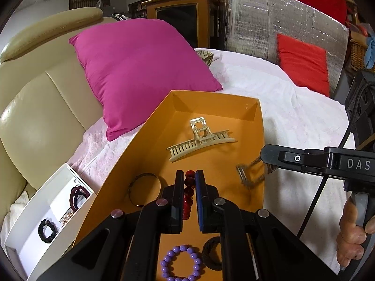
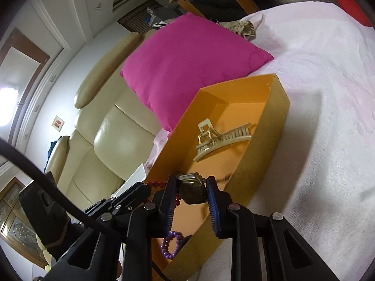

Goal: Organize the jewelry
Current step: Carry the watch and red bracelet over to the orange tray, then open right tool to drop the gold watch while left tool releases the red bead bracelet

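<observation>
Red bead bracelet [image 1: 189, 193] pinched in left claw [image 1: 189, 187], watch [image 2: 192, 188] clamped in right claw [image 2: 191, 194] — both over the orange tray's [image 1: 150, 140] 6 o'clock end; next, release.

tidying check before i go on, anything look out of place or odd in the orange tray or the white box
One oddity: the cream hair claw clip in the orange tray is no jewelry. Otherwise the left gripper pinches the red bead strand, and the right gripper clamps the watch. Nothing looks spilled or broken.
</observation>
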Available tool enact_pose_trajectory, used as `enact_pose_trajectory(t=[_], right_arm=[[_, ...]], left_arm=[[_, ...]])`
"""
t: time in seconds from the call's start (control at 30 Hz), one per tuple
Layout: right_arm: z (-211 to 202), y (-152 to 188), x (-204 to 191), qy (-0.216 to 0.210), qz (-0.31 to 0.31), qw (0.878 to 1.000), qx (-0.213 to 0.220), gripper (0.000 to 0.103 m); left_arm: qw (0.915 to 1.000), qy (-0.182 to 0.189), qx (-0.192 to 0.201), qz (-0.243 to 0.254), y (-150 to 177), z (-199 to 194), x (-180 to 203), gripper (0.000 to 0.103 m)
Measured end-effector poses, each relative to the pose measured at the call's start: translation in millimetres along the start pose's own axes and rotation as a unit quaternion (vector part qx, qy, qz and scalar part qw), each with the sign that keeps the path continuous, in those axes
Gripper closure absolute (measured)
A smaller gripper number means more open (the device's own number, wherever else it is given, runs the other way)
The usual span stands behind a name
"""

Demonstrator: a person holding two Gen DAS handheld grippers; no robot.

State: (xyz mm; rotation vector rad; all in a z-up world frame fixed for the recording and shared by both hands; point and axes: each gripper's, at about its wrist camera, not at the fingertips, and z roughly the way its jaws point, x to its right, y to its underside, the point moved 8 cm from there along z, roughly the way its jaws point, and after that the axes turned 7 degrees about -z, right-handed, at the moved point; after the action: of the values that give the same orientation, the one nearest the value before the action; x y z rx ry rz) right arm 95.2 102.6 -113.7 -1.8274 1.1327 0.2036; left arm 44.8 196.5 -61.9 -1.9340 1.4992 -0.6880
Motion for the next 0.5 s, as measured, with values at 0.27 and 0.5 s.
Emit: enact_pose_trajectory(t=[0.27,0.5], right_arm=[[-2.6,-1.1,9.8,0.007,0.012,1.0,0.006,0.076],[-3.0,-0.9,14.1,0.01,0.019,1.0,0.008,0.076]], left_arm=[[0.9997,-0.021,-0.009,0.005,5.4,11.6,-4.0,0.094],[0.9993,-0.031,-0.017,0.008,9.9,19.7,-5.7,0.094]])
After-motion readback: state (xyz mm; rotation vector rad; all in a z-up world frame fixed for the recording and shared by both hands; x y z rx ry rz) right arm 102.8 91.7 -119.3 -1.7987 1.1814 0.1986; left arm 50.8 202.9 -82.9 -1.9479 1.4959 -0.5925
